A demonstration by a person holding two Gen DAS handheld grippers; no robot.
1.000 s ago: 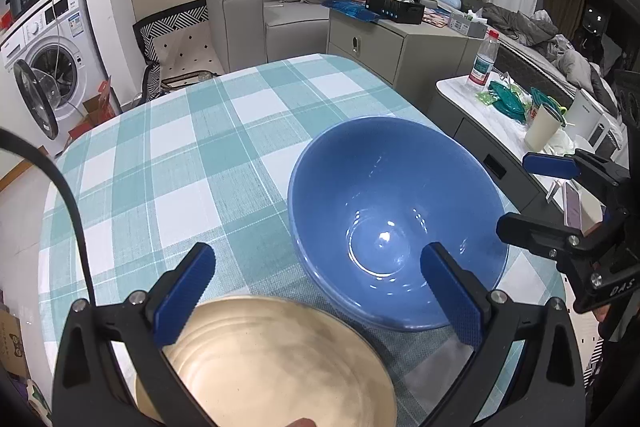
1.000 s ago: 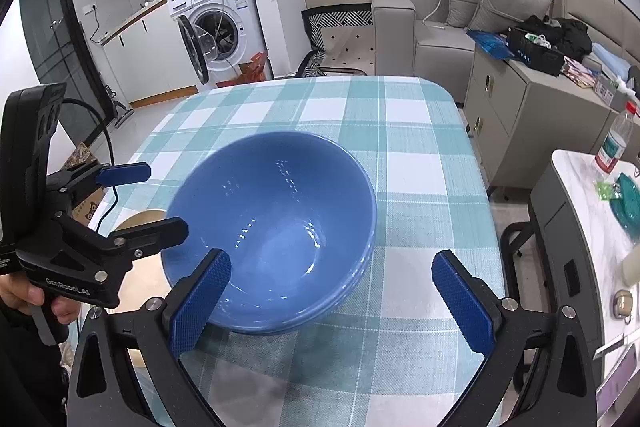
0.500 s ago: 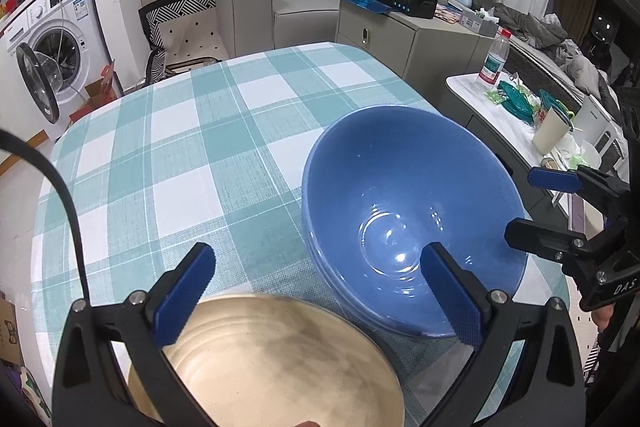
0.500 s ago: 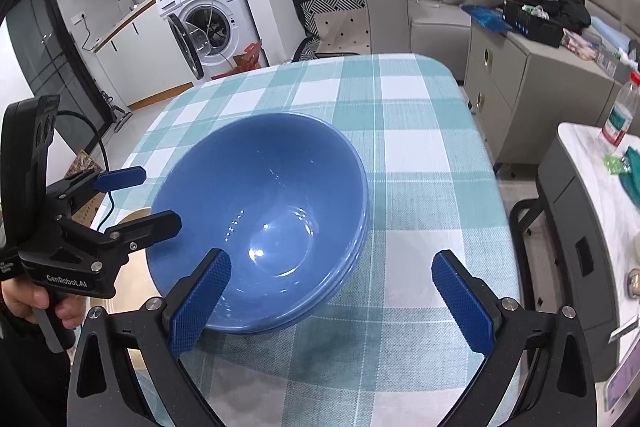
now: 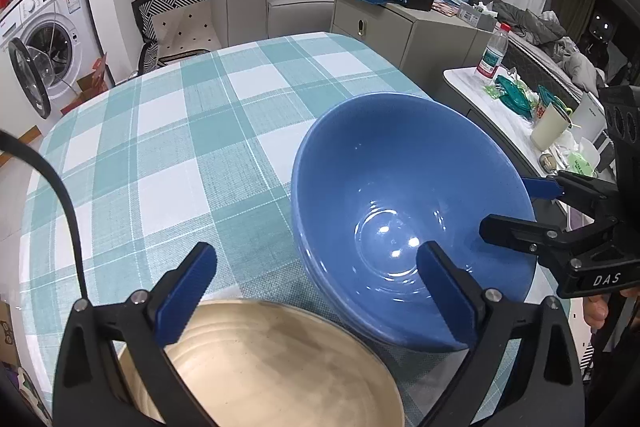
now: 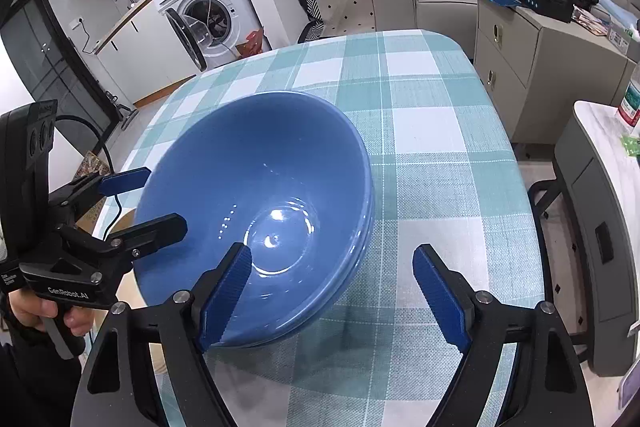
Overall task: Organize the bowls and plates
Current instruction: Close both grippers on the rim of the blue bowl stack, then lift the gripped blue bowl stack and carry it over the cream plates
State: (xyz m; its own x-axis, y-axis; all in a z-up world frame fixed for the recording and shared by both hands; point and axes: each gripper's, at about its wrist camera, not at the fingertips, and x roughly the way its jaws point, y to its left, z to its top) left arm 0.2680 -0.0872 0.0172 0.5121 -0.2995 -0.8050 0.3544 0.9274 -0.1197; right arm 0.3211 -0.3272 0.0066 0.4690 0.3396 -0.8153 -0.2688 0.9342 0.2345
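A large blue bowl (image 5: 400,211) (image 6: 260,211) sits on the checked tablecloth, with a second blue rim showing just under it. My left gripper (image 5: 316,287) (image 6: 166,199) straddles the bowl's left rim, one finger inside and one outside. Its jaws are closing, and the pads do not press on the bowl. My right gripper (image 6: 332,291) (image 5: 520,209) straddles the opposite rim in the same way. Its jaws are closing too, with a gap still on both sides of the rim. A beige plate (image 5: 280,367) lies under the left gripper, beside the bowl.
The teal checked table (image 5: 180,155) drops off just right of the bowl. Past that edge stands a side table (image 5: 520,115) with a bottle, a cup and clutter. A grey cabinet (image 6: 532,67), a sofa and a washing machine (image 6: 208,11) are further off. A person's hand (image 6: 40,311) holds the left gripper.
Both grippers have come closer to the bowl and their jaws have narrowed, the right more than the left. The right gripper's left finger now sits inside the bowl.
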